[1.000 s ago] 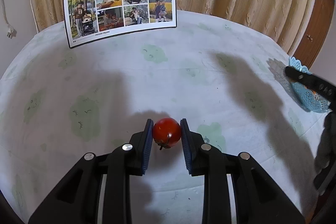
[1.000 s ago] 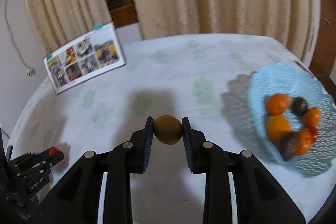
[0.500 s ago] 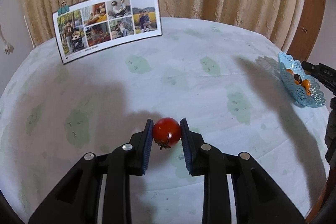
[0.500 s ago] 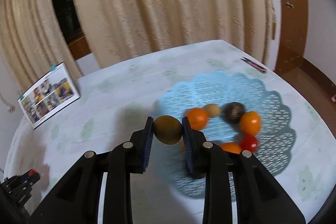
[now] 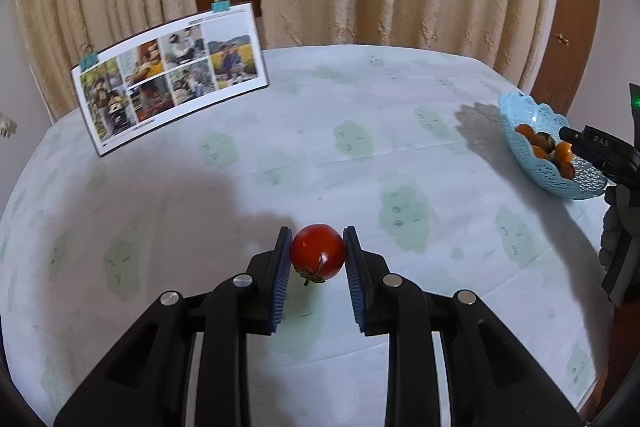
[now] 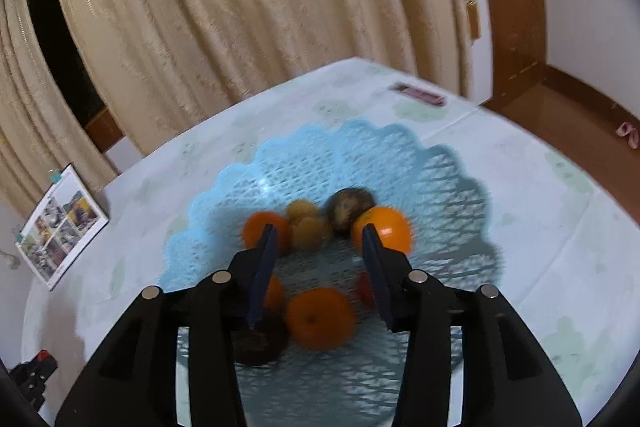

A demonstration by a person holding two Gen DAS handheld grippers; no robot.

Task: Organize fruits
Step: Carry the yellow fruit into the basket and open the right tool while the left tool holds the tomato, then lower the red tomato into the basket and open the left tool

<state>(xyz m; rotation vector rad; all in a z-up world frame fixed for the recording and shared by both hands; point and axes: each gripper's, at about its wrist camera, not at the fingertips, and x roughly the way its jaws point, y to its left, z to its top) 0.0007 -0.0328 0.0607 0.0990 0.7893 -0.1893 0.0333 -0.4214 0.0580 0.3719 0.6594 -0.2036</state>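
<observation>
- Fingers, left gripper [image 5: 317,254]: blue pads shut tight on my tomato [image 5: 318,251], one pad on each flank, stalk end turned down and toward me. Nothing else is in the grip.
- Fingers, right gripper [image 6: 319,247]: jaws opening at this moment, nothing between the pads. Through the gap I see fruit lying in the basket [image 6: 420,167], not held.
- Basket, from the left view [image 5: 520,115]: pale blue lattice, near the table's right edge, well apart from my tomato, ahead and far to the right of my left fingers. This is the relation my next move turns on, as I judge it: the tomato has to cross the table rightward to reach that rim.
- Tomato, axis: near round, so no long axis to mind; any drop angle should serve.
- Nearer hand: the right is directly over the basket; the left is the far one, yet it carries the fruit.
- Basket contents, right view: an orange [image 6: 382,229] just past my right pad, a second orange [image 6: 320,317] close below, a dark fruit [image 6: 348,209] and yellowish ones beyond. Blur hides finer detail.
- Pose, left: pitched down toward the table [image 5: 320,131], tomato clear of the cloth.
- Pose, right: pitched down over the basket's middle, fingers above the fruit.
- Risk, my judgement: both grippers meeting over one basket.
</observation>
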